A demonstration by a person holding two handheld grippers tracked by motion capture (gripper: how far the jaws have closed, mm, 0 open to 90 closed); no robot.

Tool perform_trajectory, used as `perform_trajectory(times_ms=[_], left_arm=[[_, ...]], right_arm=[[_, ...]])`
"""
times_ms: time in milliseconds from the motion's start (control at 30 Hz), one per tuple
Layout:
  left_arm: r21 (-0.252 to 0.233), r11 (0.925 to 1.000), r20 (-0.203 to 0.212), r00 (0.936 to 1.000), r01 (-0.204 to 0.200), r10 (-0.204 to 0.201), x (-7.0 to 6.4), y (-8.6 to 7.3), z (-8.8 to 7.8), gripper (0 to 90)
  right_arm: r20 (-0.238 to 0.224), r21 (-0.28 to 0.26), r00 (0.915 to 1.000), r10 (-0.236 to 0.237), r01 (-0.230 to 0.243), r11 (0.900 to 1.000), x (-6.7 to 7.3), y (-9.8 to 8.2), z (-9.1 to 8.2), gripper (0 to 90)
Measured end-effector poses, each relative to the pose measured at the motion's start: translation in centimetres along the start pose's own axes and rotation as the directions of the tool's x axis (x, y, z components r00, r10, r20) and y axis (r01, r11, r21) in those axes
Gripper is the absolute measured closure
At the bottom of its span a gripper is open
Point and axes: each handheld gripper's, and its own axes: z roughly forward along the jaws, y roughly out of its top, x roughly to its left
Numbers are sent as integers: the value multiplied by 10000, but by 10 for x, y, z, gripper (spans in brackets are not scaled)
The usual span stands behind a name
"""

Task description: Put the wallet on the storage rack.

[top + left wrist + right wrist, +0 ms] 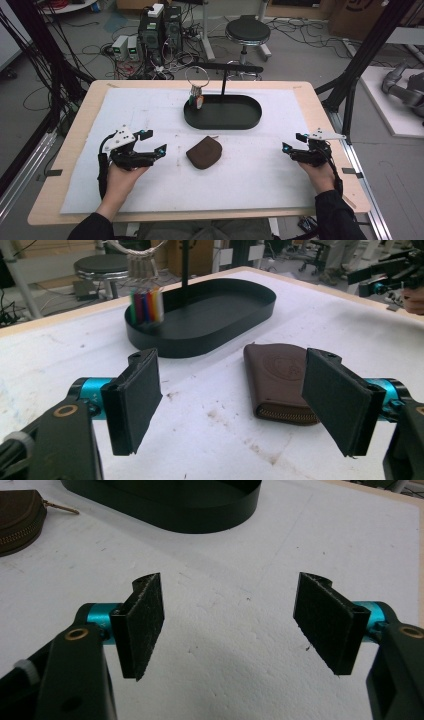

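Black padded jaws fill the bottom of the left gripper view, spread wide with nothing clamped between them. So the left gripper (pixel 153 142) is fully apart and empty, hovering low over the white mat (pixel 150 107). Its left pad (pixel 136 399) has only bare, scuffed mat in front of it. Just past the right pad (pixel 336 399), and partly hidden behind it, lies the brown zip pouch (pixel 280 377), flat on the mat with its zipper edge facing the jaws. Neither pad touches the pouch; it sits a little ahead and off to the right-pad side rather than centred in the gap.

Farther out beyond the jaws is the black oval tray (pixel 220 327), with a thin black post rising out of it. A key ring (pixel 197 76) hangs over the tray's left end, with colourful tags (pixel 147 306) dangling down into the tray.

Moving across to the right gripper (pixel 293 143): also wide apart and holding nothing, with plain white mat between and under the jaws. From its own view the pouch (pixel 17 517) is well off beyond the left jaw, and the tray (pixel 200 510) is straight ahead, well clear of both pads. In the high view each gripper sits in a hand at its own side of the table, with the pouch between them, nearer the left one.
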Motion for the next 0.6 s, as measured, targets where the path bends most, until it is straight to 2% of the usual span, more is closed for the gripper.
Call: perform_trajectory(times_ms=[100,233,367,433,600], left_arm=[[152,9998,75,9999,-98,97,-3,1,7,239],[490,9988,395,9992,-49,30,-8,0,21,261],[621,9980,520,9986,85,-117,-9,-1,29,300],[778,9967,644,9975,246,-297,-11,-2,36,319],[1085,9922,578,9960,610,-675,-15,-4,46,368]], right_arm=[[23,22,10000,27,-27,10000,0,0,0,291],[17,-11,10000,-24,24,10000,0,0,-1,290],[13,1,10000,-28,28,10000,0,0,-1,291],[-11,1,10000,-45,45,10000,1,0,-1,291],[-18,-27,10000,-51,51,10000,1,0,-1,290]])
